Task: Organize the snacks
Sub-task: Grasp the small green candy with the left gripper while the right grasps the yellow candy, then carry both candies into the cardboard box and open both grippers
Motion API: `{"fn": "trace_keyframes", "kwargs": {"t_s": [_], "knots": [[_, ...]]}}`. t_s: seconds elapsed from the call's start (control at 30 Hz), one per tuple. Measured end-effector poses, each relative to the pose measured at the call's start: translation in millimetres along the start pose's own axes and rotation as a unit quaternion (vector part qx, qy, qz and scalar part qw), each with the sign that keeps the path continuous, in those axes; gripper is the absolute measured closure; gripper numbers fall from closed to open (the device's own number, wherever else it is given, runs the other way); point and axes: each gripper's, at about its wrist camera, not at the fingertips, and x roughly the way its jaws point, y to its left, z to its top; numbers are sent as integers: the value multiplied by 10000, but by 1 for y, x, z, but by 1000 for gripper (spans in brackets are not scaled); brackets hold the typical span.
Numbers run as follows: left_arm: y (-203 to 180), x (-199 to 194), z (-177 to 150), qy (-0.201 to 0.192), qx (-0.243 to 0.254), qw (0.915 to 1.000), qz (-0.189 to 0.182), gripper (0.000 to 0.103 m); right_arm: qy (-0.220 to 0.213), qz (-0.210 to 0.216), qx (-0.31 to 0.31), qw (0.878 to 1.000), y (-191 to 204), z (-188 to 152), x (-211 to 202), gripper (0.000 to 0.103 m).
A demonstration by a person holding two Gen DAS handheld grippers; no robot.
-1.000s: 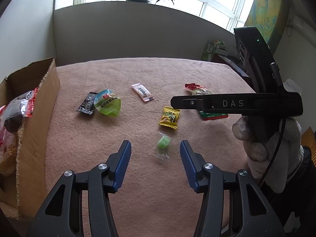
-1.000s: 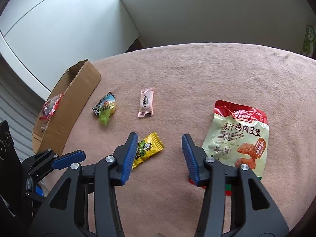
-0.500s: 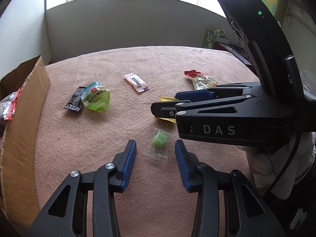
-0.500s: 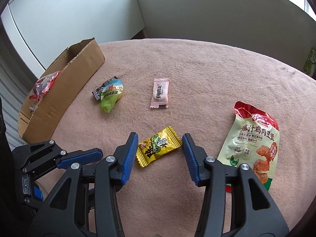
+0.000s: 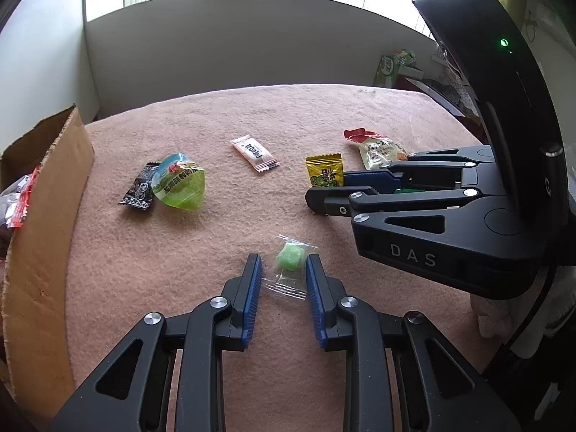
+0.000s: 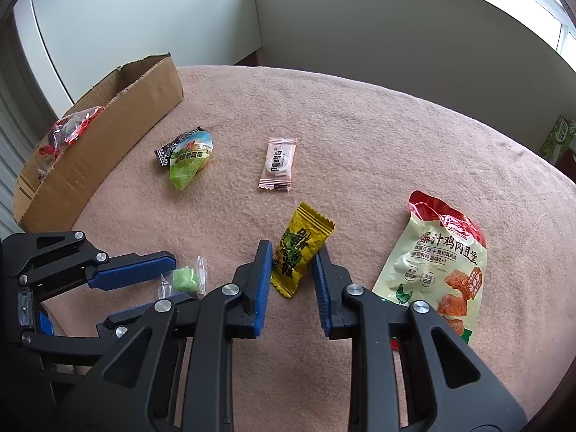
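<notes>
Both targets are light, soft and crinkly, so neither needs force, only a square pinch. The green candy (image 5: pixel 289 257) lies in a clear wrapper on the bench (image 5: pixel 324 115), between the spread jaws of the left hand-held gripper (image 5: pixel 280 270), which is released and not yet pressing it; the film looks slippery and its flat ends would likely fold, so I judge the hard lump in the middle the place to hold. The yellow sweet (image 6: pixel 299 248) lies tilted on the bench between the jaws of the right hand-held gripper (image 6: pixel 292 257), also released, the wrapper near or just touching the blue pads; its puffed body across the narrow way gives the surest grip, not the crimped ends. Loose snacks on the bench count six: one green candy, one yellow sweet, one pink sachet (image 6: pixel 278 163), one black bar (image 5: pixel 140 187) partly under one green jelly cup (image 5: pixel 179 187), and one large pouch (image 6: pixel 444 262), flat and floppy, best taken at an edge. The jelly cup is rounded and glossy and could squirt out of a pinch. One cardboard box (image 6: pixel 97 136) stands at the left edge of the bench, with at least one red-trimmed packet (image 6: pixel 70 129) inside; the rest of its contents cannot be counted
</notes>
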Motion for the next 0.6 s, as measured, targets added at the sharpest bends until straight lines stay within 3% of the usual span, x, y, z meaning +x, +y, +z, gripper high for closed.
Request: {"fn": "trace_keyframes", "kwargs": {"t_s": [0.3,0.6], "knots": [[-5,5,1,-72,-5,10000,29,81,-63,21,85,9999,-1,1,-6,88],[-3,-18,-1,-352,-146,9993,32,81,-326,132,266,9990,-5,6,-28,89]]}}
